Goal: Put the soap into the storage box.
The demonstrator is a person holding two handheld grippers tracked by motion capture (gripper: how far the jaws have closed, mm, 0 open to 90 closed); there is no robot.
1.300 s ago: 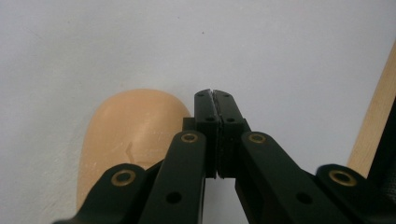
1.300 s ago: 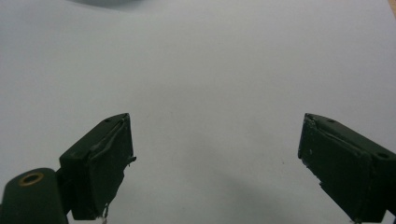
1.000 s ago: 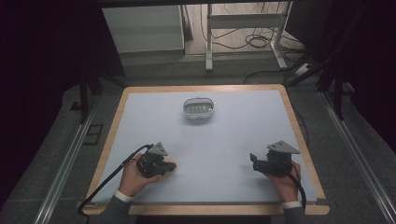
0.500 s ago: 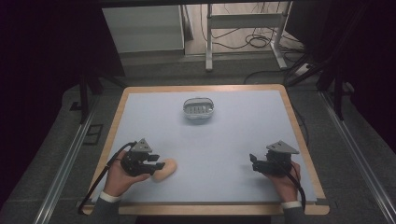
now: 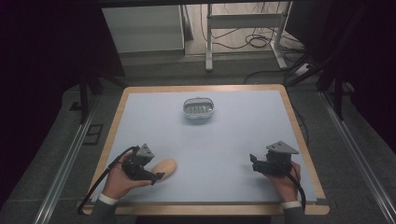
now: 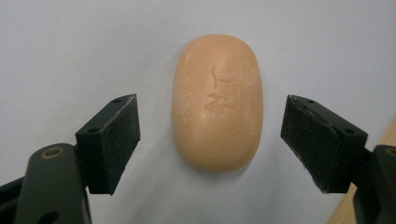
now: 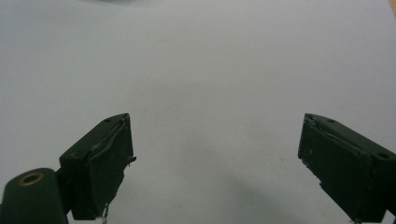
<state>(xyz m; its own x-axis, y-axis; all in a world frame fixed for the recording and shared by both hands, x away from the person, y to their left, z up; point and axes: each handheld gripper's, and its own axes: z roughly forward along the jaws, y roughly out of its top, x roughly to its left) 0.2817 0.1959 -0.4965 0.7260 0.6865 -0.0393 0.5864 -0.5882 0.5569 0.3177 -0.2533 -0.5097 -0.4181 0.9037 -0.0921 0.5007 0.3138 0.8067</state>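
Now our left gripper point(image 6: 210, 140) half hides the soap bar point(image 5: 164, 166) at lower left; its jaws have just been opening wide, baring soap covered earlier; the right gripper point(image 7: 215, 163) gapes empty.

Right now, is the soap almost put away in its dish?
Not yet. Nothing looks done: the dish at the far side of the table is empty. In hand: the left gripper has just been opening, its jaws wide on either side of the soap, not touching. The right gripper waits open. Grabbing and carrying are left.
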